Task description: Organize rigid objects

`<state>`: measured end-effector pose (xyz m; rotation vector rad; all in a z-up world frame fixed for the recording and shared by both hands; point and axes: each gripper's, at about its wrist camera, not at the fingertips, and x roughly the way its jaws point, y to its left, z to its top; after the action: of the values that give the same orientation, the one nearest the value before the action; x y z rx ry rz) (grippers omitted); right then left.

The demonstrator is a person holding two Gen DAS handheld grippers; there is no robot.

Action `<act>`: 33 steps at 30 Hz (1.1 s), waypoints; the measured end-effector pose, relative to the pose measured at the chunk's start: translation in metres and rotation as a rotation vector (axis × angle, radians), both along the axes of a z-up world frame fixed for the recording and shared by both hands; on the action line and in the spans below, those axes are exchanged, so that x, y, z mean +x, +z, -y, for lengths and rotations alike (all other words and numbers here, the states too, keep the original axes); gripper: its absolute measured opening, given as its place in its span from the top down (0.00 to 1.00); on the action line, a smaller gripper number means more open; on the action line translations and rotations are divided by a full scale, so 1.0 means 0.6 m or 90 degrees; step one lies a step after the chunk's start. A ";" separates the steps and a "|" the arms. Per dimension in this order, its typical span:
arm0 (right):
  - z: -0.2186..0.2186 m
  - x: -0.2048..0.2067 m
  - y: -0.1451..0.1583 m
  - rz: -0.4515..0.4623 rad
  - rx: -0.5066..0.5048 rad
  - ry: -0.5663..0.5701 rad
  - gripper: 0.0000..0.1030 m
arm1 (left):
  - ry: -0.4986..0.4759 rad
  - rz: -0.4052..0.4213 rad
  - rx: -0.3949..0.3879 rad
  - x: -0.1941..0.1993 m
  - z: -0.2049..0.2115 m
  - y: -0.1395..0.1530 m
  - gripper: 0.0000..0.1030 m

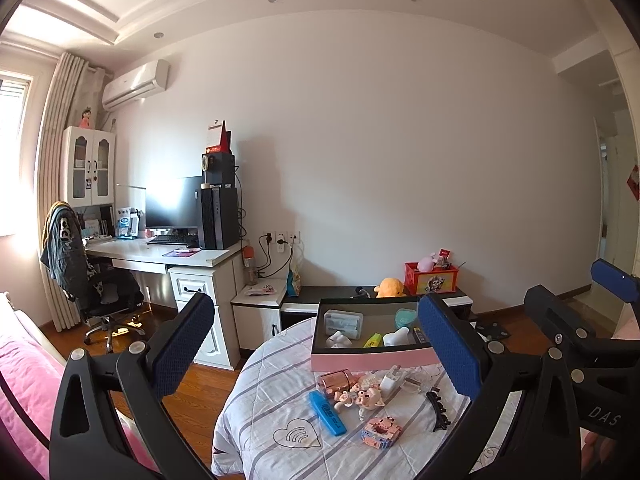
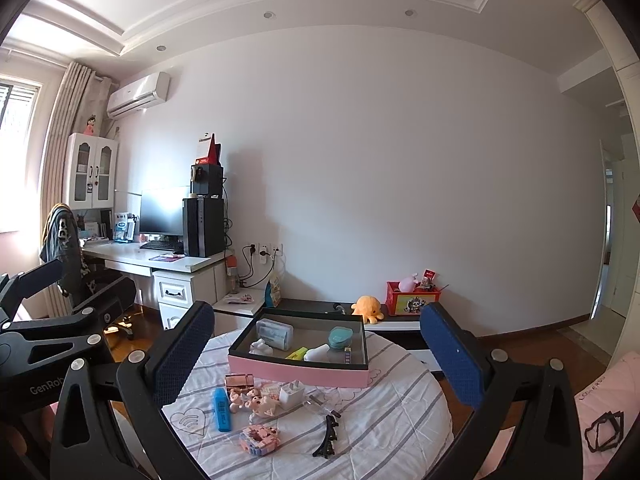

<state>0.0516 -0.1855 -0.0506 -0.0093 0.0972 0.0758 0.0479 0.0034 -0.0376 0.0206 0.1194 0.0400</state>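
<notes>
Toys and small items lie loose on our striped round table (image 2: 400,412), in front of the pink box (image 2: 298,372): a blue highlighter (image 2: 222,409), pig figures (image 2: 256,399), a white charger (image 2: 291,394), a pink block house (image 2: 259,439) and a black hair clip (image 2: 327,438). The box already holds a clear case (image 2: 275,334), a teal case (image 2: 341,337) and a yellow highlighter (image 2: 297,354). Our left gripper (image 1: 316,348) and right gripper (image 2: 316,356) hover above with fingers spread, holding nothing. Behind stand a computer desk (image 2: 176,261), a chair (image 2: 76,264) and an orange plush (image 2: 367,307).
</notes>
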 end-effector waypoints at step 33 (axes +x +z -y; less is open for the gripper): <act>0.018 0.134 -0.129 -0.178 0.000 -0.007 0.00 | -0.022 -0.229 -0.008 0.161 -0.039 -0.168 0.00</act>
<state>0.1322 -0.1962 -0.1282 0.0012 0.3760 0.0651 0.1448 0.0271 -0.1382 0.0178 0.4792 0.0009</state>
